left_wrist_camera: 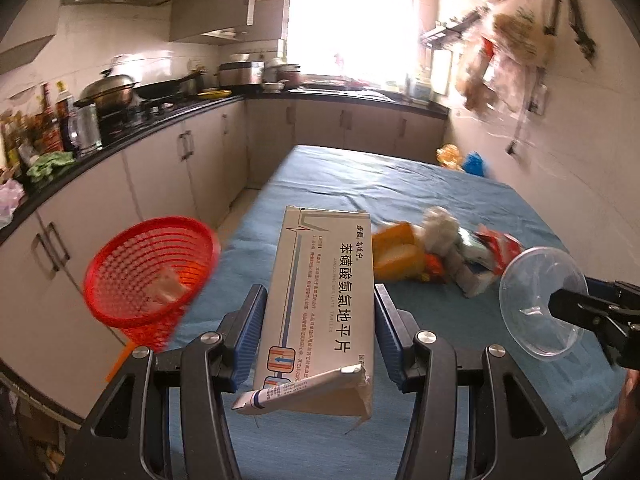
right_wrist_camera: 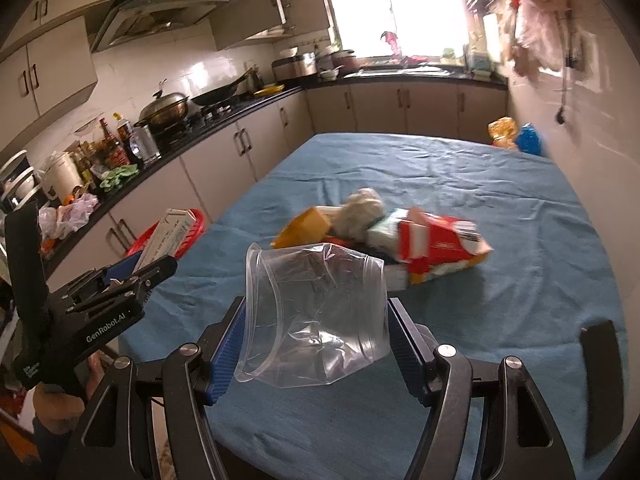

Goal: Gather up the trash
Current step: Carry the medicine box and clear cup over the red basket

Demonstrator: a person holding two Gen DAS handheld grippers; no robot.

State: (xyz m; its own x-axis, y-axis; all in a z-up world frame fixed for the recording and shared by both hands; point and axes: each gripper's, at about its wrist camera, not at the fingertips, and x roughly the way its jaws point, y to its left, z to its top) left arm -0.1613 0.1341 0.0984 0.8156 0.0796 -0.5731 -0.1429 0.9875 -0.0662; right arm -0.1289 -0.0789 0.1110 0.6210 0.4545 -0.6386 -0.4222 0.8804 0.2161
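Holding a piece of trash in each hand, we have the left tongs (left_wrist_camera: 318, 320) clamped on a white medicine box (left_wrist_camera: 320, 304) and the right tongs (right_wrist_camera: 316, 340) clamped on a crumpled clear plastic cup (right_wrist_camera: 316, 312). The box stands up between the left pads with its long axis running away along the fingers, its torn flap hanging at the near end. The cup lies on its side across the right pads, mouth turned to the left and down.

The relation that matters, as we judge it, is the red mesh basket (left_wrist_camera: 152, 276): it sits to the left of the left tongs and a little ahead, beyond the edge of the bench (left_wrist_camera: 360, 184), with something pale already inside. The left tongs are clearly the nearer of the two; the right tongs would have to reach across the left ones to get there, so we would drop the box first.

Ahead and to the right of the left tongs, directly ahead of the right ones, the remaining trash lies in a heap (right_wrist_camera: 384, 232) on the blue cloth: an orange packet, a wad of pale paper, a red and white carton. Nothing stands between the left tongs and the basket. A dark flat object (right_wrist_camera: 602, 384) lies on the cloth right of the right tongs.
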